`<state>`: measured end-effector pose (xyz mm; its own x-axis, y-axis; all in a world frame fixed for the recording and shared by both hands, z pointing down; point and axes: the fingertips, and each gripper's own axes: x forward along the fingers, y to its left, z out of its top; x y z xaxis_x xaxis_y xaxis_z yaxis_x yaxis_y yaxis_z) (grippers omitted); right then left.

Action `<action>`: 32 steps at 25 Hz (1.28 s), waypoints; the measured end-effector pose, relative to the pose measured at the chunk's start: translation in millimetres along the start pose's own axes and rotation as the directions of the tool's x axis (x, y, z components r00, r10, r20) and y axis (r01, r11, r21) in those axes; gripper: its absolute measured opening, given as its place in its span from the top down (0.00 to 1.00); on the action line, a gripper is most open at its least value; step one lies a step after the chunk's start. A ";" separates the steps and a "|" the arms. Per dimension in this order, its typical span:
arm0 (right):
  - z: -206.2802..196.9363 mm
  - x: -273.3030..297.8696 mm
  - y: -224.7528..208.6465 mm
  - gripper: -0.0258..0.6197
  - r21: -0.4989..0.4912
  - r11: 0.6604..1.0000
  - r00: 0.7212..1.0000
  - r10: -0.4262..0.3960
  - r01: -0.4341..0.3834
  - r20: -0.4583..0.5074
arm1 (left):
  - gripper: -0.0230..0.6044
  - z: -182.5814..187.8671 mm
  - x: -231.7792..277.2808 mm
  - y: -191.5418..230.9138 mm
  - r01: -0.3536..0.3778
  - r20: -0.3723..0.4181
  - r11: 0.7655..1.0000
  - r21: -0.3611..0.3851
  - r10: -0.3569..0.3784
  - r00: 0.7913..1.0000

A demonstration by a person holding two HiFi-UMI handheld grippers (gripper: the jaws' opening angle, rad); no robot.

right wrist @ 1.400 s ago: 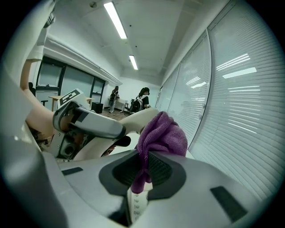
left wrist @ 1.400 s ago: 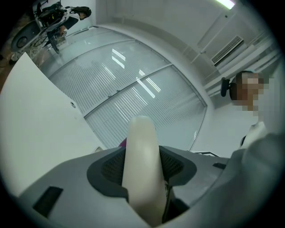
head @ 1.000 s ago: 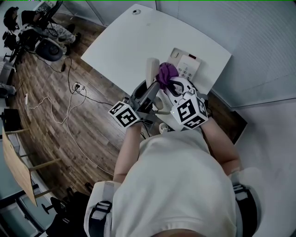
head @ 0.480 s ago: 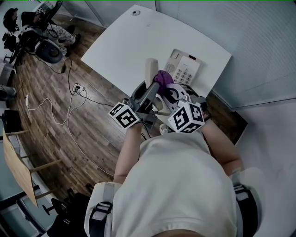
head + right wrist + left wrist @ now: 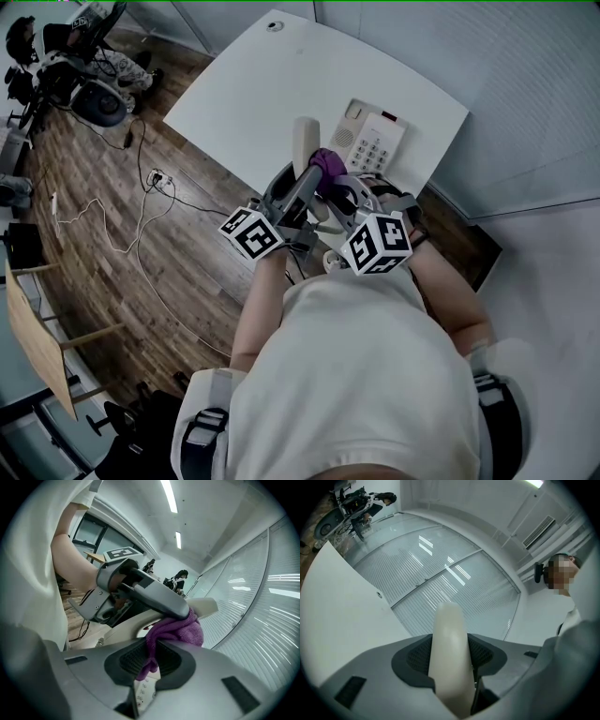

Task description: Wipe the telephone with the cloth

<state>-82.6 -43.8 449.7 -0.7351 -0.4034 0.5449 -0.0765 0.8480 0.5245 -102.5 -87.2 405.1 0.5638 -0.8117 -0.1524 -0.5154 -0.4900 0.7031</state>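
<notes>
Over table [image 5: 272, 84], right gripper's [image 5: 149, 660] cloth [image 5: 177, 631] touching handset [image 5: 304, 142]

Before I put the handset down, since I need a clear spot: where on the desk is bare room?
The desk is bare from the phone base leftward to its left edge and back to the hole at the far corner. It is crowded at the near right, where the handset, cloth, left tongs and right tongs bunch beside the base.

White table [image 5: 272, 84], cable [image 5: 141, 220], wooden floor [image 5: 187, 281]
</notes>
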 end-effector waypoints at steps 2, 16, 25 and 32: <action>-1.2 0.3 2.2 0.89 -0.004 1.000 1.000 0.009 -0.009 -0.001 | 0.60 -0.9 0.0 2.1 -0.007 -0.005 1.000 0.004 0.007 1.000; -14.1 3.4 20.3 0.89 -0.164 0.984 0.996 0.068 -0.076 -0.049 | 0.60 4.4 0.0 11.3 -0.023 0.002 1.000 0.001 0.023 1.000; -25.0 4.7 22.1 0.89 -0.102 0.991 0.995 0.086 -0.091 -0.053 | 0.60 19.8 1.5 20.1 -0.048 0.034 0.999 0.018 0.047 0.998; -33.3 5.4 31.0 0.89 -0.021 0.991 0.990 0.132 -0.132 -0.041 | 0.60 37.6 6.2 21.4 -0.053 0.075 0.998 0.033 0.051 0.996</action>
<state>-66.5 -31.1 490.7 -0.7103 -0.3022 0.6357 0.0354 0.8867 0.4610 -134.3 -114.6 393.1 0.4872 -0.8570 -0.1680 -0.5657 -0.4563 0.6868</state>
